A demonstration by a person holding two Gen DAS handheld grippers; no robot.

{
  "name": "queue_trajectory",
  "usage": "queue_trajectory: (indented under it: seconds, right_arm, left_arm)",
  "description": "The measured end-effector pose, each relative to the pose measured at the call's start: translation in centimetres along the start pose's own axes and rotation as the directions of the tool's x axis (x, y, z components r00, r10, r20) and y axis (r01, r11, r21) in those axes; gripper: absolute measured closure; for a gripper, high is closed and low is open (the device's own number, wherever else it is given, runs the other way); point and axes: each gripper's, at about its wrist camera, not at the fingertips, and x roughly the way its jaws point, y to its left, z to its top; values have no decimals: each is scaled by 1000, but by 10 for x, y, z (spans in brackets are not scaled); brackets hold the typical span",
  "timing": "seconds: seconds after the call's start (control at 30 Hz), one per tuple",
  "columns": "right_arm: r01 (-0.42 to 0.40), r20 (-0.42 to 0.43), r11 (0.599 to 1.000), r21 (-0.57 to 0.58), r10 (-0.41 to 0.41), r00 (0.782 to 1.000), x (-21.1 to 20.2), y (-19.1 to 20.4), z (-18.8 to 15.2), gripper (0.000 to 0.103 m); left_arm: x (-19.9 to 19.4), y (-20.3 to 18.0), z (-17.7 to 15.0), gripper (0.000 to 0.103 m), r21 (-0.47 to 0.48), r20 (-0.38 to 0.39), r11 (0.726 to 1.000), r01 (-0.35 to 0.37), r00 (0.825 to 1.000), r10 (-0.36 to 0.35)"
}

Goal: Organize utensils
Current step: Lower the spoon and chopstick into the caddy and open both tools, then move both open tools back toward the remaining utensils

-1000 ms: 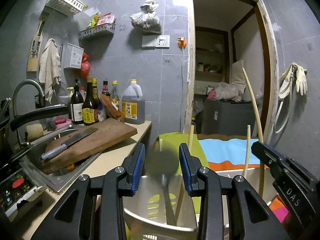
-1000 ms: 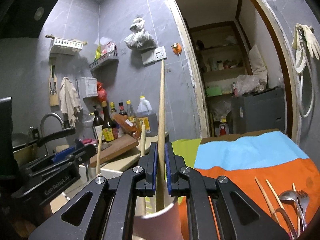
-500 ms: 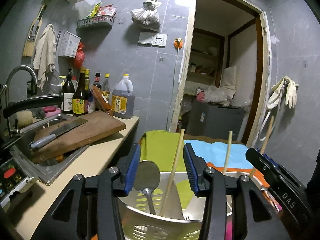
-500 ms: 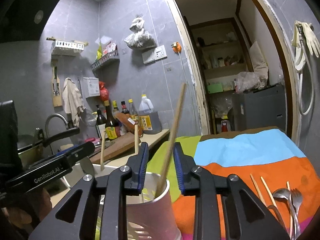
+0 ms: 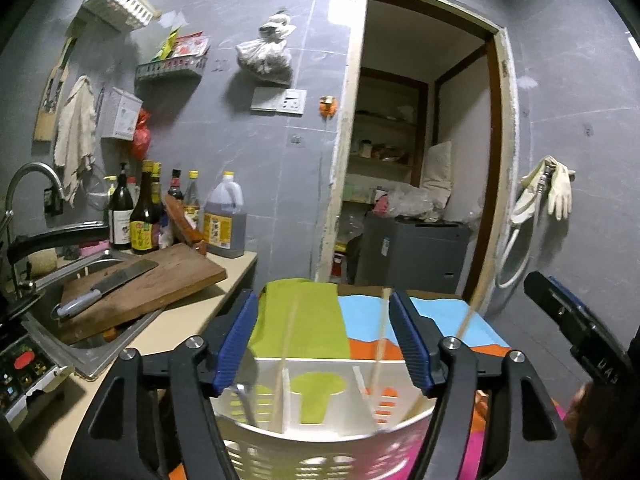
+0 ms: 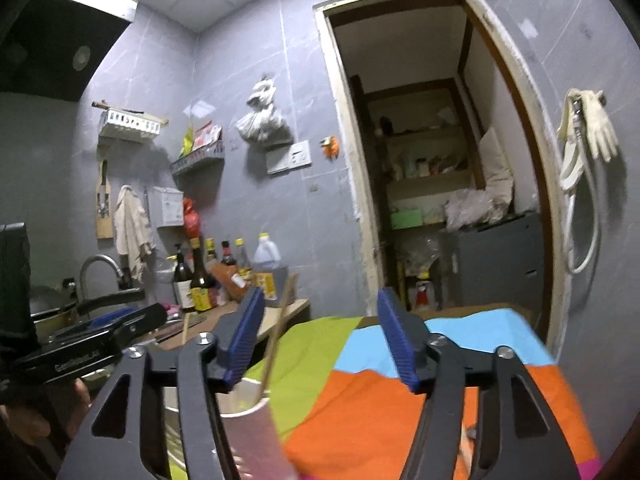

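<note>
Both grippers, left [image 5: 324, 340] and right [image 6: 320, 336], have just been opening, jaws apart and empty, chopsticks [image 5: 378, 344] standing in the white caddy [image 5: 320, 436]

Each camera is sitting on its own gripper, looking level along the fingers toward the grey tiled wall [image 5: 248, 128] and doorway [image 6: 432, 152]. The left view is hanging close over the white holder [image 5: 320, 436]; the right is looking from just beside it. Both are sharing the striped cloth [image 6: 392, 392].
</note>
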Motion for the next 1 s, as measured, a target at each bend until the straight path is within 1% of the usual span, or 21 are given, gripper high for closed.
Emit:
queue_trajectory:
  seconds: [0.07, 0.13, 0.27, 0.33, 0.4, 0.5, 0.73, 0.9, 1.0]
  right_arm:
    - [21, 5, 1000, -12, -21, 1000, -9, -11, 5, 30]
    - [37, 1, 999, -23, -37, 999, -17, -22, 9, 24]
    - [77, -5, 996, -43, -77, 997, -34, -43, 14, 15]
    - [91, -8, 995, -50, -91, 996, -42, -51, 15, 5]
    - [103, -10, 993, -54, -104, 995, -49, -60, 16, 0]
    - [129, -15, 990, -63, -130, 991, -58, -71, 16, 0]
    - [166, -52, 983, -79, -170, 984, -67, -96, 11, 0]
    - [191, -110, 979, -76, -199, 974, -65, -116, 3, 0]
    - [211, -161, 976, -62, -218, 963, -62, -130, -5, 0]
  left_arm:
    - [-2, -9, 1, 33, 4, 6, 1000, 16, 1000, -16]
    - [-3, -18, 0, 28, 4, 6, 999, 33, 999, -33]
    - [-1, -39, -3, 15, -7, -11, 997, 80, 997, -80]
    - [0, -49, -6, 11, -11, -18, 995, 100, 995, -101]
    - [1, -60, -9, 8, -6, -30, 993, 118, 993, -118]
    - [5, -77, -14, 6, 4, -51, 990, 141, 989, -141]
    - [12, -117, -34, 6, 49, -124, 980, 192, 975, -185]
    - [21, -141, -49, 6, 82, -184, 974, 213, 963, -195]
    - [29, -150, -58, 6, 89, -231, 971, 221, 953, -196]
